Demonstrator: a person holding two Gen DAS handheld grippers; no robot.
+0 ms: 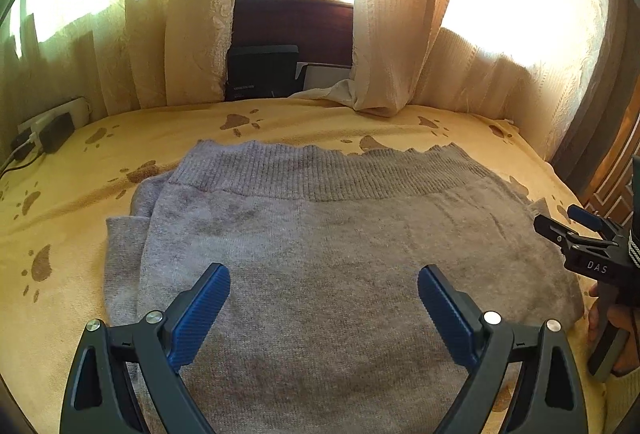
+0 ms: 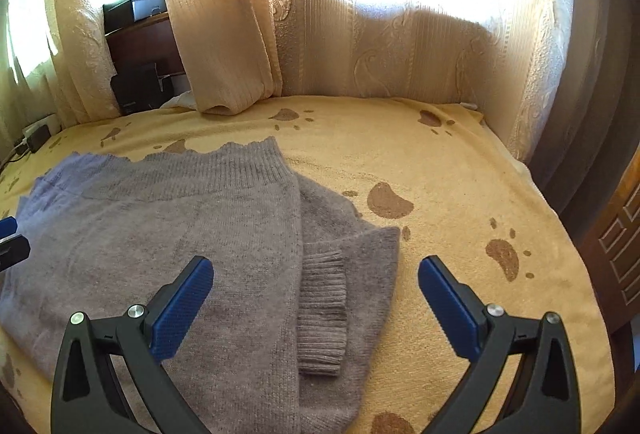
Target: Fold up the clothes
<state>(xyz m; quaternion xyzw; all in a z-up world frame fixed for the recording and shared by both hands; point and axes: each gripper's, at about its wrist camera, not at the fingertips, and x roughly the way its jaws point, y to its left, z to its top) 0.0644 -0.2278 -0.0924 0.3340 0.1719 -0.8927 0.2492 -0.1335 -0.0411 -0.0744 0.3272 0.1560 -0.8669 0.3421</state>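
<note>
A grey knitted sweater (image 1: 320, 254) lies flat on the yellow paw-print blanket (image 1: 80, 154), ribbed hem toward the curtains. Its sleeves are folded in at both sides. My left gripper (image 1: 324, 290) is open and empty, hovering over the sweater's middle. My right gripper (image 2: 316, 282) is open and empty above the sweater's right edge, over the folded sleeve with its ribbed cuff (image 2: 322, 314). The sweater also shows in the right wrist view (image 2: 160, 234). The right gripper also shows at the right edge of the left wrist view (image 1: 580, 234).
Beige curtains (image 1: 192, 14) hang along the far edge of the bed (image 2: 460, 174). A power strip with plugs (image 1: 48, 130) lies at the far left. Dark boxes (image 1: 264, 72) and a wooden cabinet (image 1: 296, 22) stand behind the curtains. A wooden door (image 2: 620, 246) is at right.
</note>
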